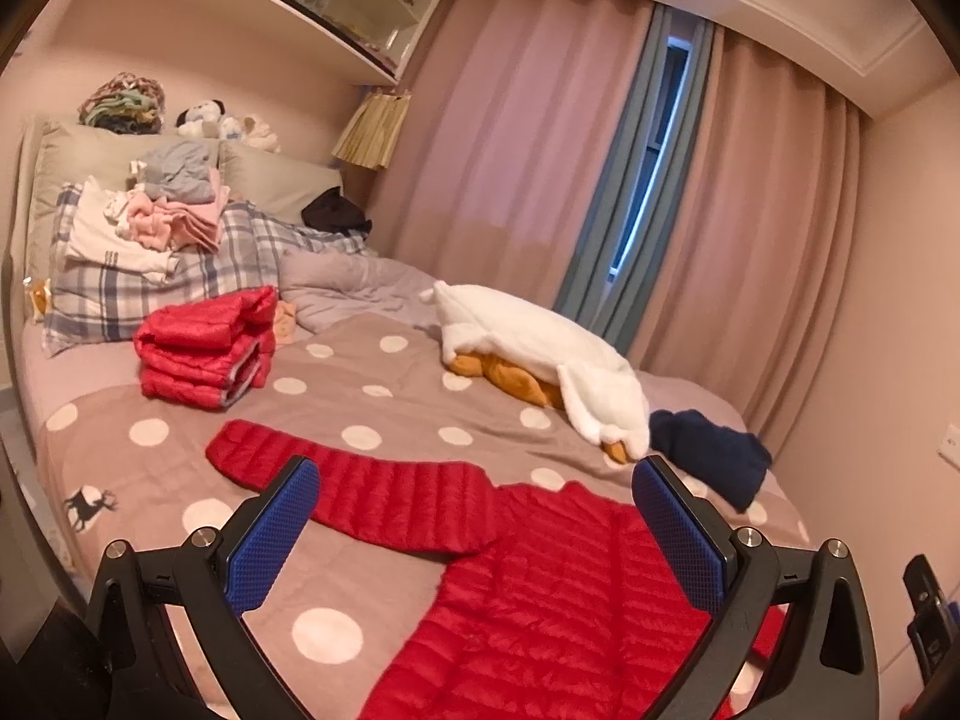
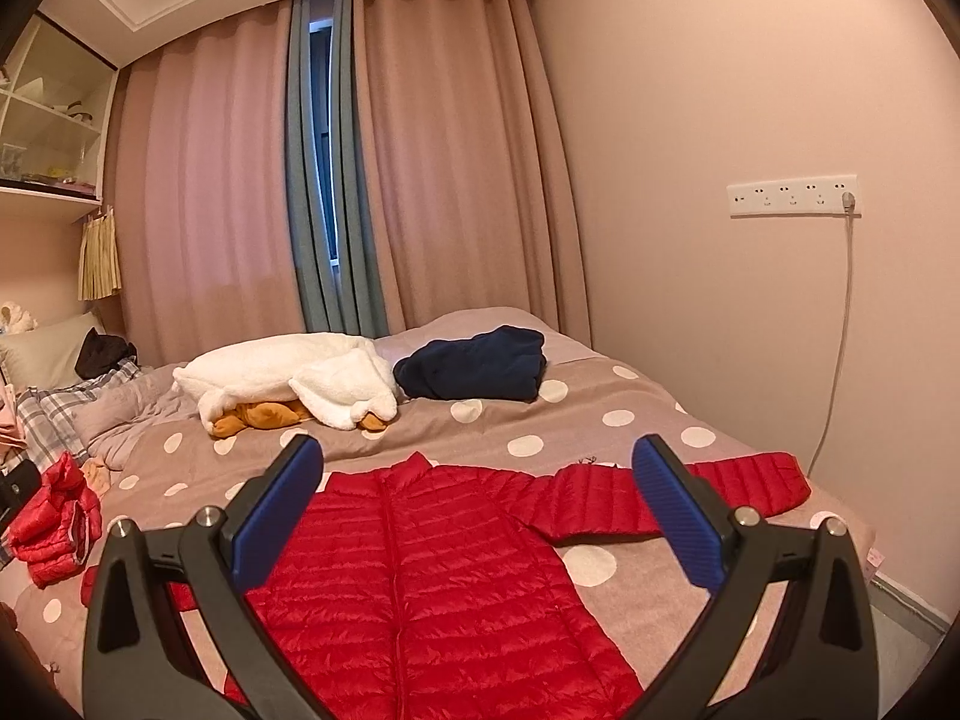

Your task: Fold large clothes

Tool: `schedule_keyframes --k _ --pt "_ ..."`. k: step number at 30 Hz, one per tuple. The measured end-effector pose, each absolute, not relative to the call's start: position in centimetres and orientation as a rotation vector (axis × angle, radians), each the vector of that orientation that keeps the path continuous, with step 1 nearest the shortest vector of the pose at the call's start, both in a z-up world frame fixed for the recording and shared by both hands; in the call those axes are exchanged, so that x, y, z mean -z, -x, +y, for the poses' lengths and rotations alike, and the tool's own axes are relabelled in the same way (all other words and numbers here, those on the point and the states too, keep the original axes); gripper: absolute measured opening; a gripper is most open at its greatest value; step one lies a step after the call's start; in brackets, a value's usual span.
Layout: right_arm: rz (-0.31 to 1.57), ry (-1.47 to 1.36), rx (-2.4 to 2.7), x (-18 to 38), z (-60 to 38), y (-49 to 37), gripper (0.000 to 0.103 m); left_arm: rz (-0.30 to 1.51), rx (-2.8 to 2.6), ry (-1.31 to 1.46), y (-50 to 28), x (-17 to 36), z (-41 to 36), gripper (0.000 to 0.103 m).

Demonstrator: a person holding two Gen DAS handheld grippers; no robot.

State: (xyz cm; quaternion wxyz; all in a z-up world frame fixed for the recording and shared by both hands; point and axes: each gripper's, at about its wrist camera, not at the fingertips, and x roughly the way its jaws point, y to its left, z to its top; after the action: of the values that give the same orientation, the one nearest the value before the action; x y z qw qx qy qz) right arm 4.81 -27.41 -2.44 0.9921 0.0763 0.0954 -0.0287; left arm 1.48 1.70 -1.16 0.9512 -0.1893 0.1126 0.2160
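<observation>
A red quilted down jacket (image 2: 432,570) lies flat and front up on the polka-dot bed cover (image 2: 600,414), both sleeves spread out sideways. Its left sleeve (image 1: 360,480) shows in the left wrist view, its right sleeve (image 2: 690,498) in the right wrist view. My left gripper (image 1: 477,486) is open and empty, held above the jacket's left sleeve and shoulder. My right gripper (image 2: 477,468) is open and empty, held above the jacket's chest and right sleeve.
A folded red jacket (image 1: 204,348) sits at the left of the bed. A white fleece garment (image 2: 288,384) over an orange one and a folded navy garment (image 2: 474,366) lie behind the jacket. Piled clothes and plaid pillows (image 1: 150,264) are at the head. The wall (image 2: 720,300) bounds the right side.
</observation>
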Motion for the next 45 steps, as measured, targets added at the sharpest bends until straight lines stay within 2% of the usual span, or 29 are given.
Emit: schedule_keyframes --k 45 --pt "0.21 -0.168 0.113 2.68 -27.89 -4.73 0.103 0.201 -0.536 0.371 -1.52 1.56 1.88 0.103"
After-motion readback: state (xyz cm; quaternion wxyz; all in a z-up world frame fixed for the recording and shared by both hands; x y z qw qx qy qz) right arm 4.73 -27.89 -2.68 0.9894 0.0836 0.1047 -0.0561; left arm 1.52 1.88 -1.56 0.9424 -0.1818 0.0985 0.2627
